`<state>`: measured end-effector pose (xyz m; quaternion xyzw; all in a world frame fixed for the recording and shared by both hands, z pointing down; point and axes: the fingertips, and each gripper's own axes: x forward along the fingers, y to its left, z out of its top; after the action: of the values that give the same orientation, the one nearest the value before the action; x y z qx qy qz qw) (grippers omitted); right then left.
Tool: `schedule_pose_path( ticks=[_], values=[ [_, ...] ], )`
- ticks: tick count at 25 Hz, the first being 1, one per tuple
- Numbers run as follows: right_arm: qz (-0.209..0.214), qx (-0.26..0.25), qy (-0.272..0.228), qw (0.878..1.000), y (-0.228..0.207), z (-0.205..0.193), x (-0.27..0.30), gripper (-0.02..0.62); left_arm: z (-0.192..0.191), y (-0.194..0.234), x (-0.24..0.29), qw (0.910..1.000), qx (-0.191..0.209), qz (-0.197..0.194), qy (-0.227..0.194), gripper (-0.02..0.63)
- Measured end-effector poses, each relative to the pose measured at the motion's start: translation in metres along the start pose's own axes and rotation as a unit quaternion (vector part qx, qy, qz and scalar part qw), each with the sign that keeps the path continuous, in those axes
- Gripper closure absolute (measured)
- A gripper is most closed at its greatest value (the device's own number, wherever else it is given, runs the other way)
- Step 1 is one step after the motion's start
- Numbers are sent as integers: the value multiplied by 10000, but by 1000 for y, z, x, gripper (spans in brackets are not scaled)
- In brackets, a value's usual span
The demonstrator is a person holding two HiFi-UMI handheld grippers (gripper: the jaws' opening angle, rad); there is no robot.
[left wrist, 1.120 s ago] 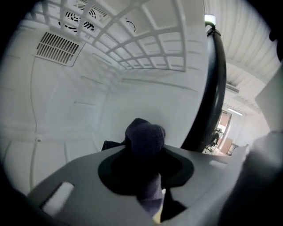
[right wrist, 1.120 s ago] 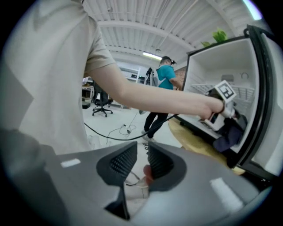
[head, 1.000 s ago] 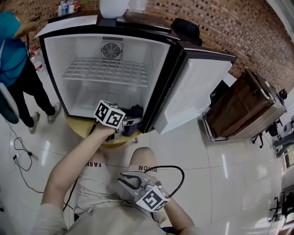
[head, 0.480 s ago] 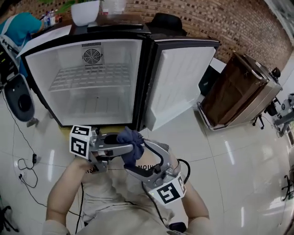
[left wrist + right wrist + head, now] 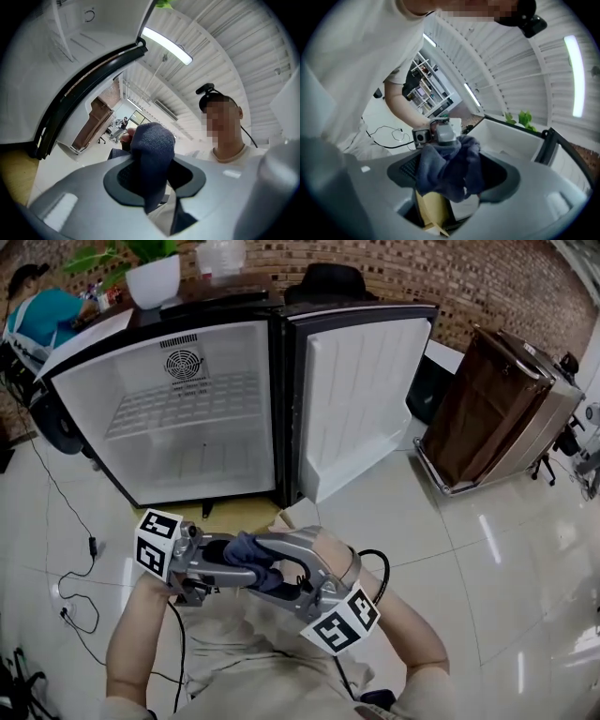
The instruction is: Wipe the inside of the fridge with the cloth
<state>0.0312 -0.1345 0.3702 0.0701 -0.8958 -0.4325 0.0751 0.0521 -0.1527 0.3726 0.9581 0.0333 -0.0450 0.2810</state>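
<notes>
Room: white glossy floor tiles point(image 5: 487, 549) all round you, brick wall point(image 5: 487, 287) along the top of the frame.
Fridge: the fridge point(image 5: 187, 456) sits upper left of centre, wide open, with its door point(image 5: 361, 399) swung out to the right and a wire shelf point(image 5: 178, 401) across the middle.
Cloth: the dark blue cloth point(image 5: 246, 547) is down at lower centre, in front of your lap and well clear of the fridge.
Left gripper: your left gripper point(image 5: 239, 565) comes in from the left, clamped on the cloth, with a bunch of it poking up past the pads.
Right gripper: your right gripper point(image 5: 262, 562) comes in from the lower right. Its jaws have just sprung wide open and the cloth hangs between them, not squeezed.
Changed: a second ago your left gripper had the cloth at the fridge's bottom lip while the right one waited low by your lap. Now both are up, tip to tip.
</notes>
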Motion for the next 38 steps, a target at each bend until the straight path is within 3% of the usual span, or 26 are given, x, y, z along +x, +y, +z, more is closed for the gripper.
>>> schedule_pose_path(
  ticks=[5,7,9,12,14,15,16,18,19,20,22,24,26,30,33,35,38],
  values=[
    [119,-116,-27,9999,13,5,-2,330,-11,-6,2,9995,-23,124,303,474],
    [-12,-35,33,10000,10,3,-3,390,-11,-6,2,9986,272,286,362,459],
    [-223,117,91,9996,5,0,-5,461,-10,-3,3,9956,691,508,387,390],
    [-554,474,91,9973,-5,-3,-11,482,-1,-1,4,9898,1118,866,185,351],
    [-811,779,38,9937,-20,-6,-20,483,12,1,-4,9792,1509,1351,-108,337],
    [-978,907,24,9911,-32,-9,-26,483,24,3,-15,9678,1769,1760,-326,342],
    [-1161,1019,17,9880,-46,-13,-32,483,38,5,-29,9495,2085,2278,-554,407],
    [-1544,1238,23,9802,-79,-22,-46,483,63,5,-61,8952,2806,3362,-830,568],
    [-1761,1352,30,9750,-98,-27,-53,483,73,3,-74,8679,3105,3778,-870,601],
    [-2010,1461,15,9686,-120,-31,-61,483,80,-1,-84,8461,3298,4092,-887,601],
    [-2523,1629,-111,9538,-168,-37,-74,483,86,-3,-99,8188,3358,4574,-879,601],
    [-2841,1627,-242,9446,-214,-39,-81,483,83,4,-111,8046,3164,4962,-790,601],
    [-2917,1508,-307,9441,-250,-40,-78,483,79,13,-118,8032,2940,5127,-750,601],
    [-2857,1445,-439,9463,-294,-40,-55,483,72,25,-124,8166,2514,5117,-896,602],
    [-2938,1416,-593,9434,-310,-48,-51,483,68,27,-131,8195,2293,5145,-1052,602],
    [-3243,1388,-407,9348,-323,-70,-59,483,67,26,-135,8179,2228,5176,-1161,602],
    [-3758,1687,-186,9110,-357,-127,-78,483,71,30,-138,8152,2242,5184,-1282,602]
  ],
)
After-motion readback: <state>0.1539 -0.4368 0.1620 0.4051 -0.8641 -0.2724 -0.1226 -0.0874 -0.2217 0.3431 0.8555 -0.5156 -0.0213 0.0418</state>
